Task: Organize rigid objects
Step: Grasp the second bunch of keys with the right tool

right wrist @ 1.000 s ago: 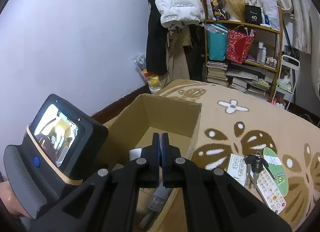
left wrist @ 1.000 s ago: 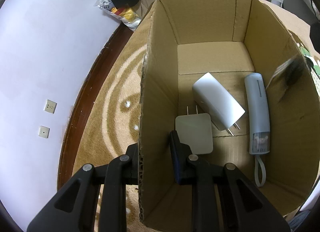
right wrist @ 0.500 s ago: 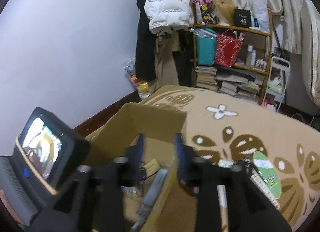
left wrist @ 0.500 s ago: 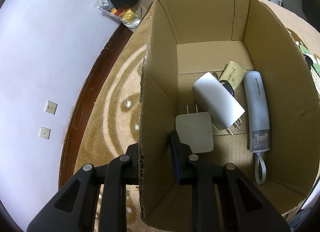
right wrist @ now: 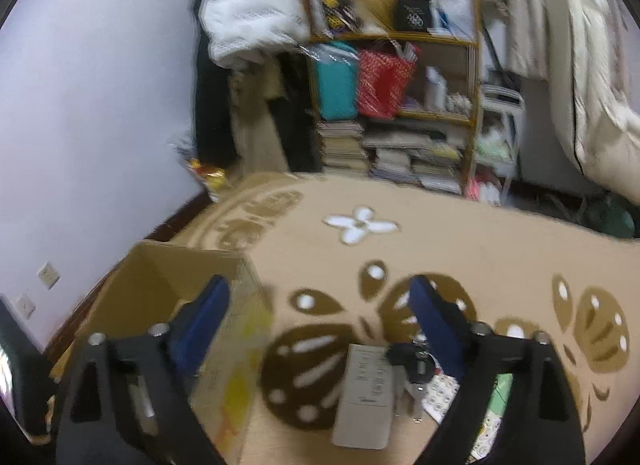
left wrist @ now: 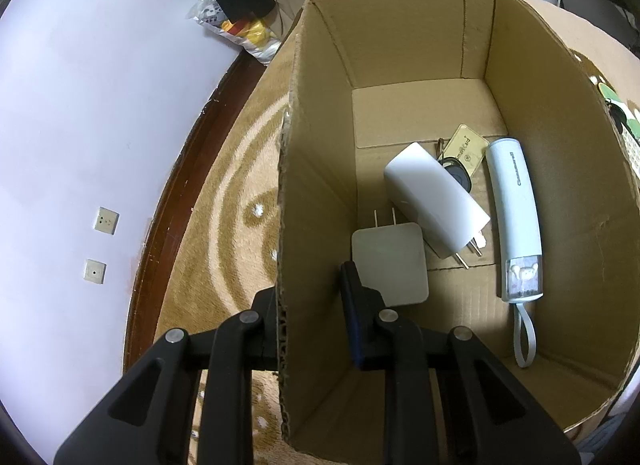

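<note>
the left gripper [left wrist: 308, 293] straddles the near left wall of the cardboard box [left wrist: 316, 169], one finger outside and one inside, closed onto the cardboard itself, which looks like a way to keep the light box from sliding on the carpet [left wrist: 224, 201] while things go in. just past its inner finger, at twelve o'clock, lies a flat grey plug adapter [left wrist: 388, 263], prongs pointing away; touching it toward one o'clock is a white charger block [left wrist: 434, 201] lying at a slant, and behind that a gold card [left wrist: 466, 149] with a dark key fob [left wrist: 456, 177] half tucked under the block. along the right side, at two o'clock, a long pale blue torch-like gadget [left wrist: 516, 217] lies parallel to the wall with its strap trailing toward us. the right gripper [right wrist: 320, 321] hangs over the carpet beside the box with its jaws spread wide and nothing between them, tilted toward what is left outside: a white remote [right wrist: 366, 393] at six o'clock from it, a bunch of keys [right wrist: 416, 365] just beside that, and patterned cards [right wrist: 444, 393] beyond. i'd guess the remote is next.
</note>
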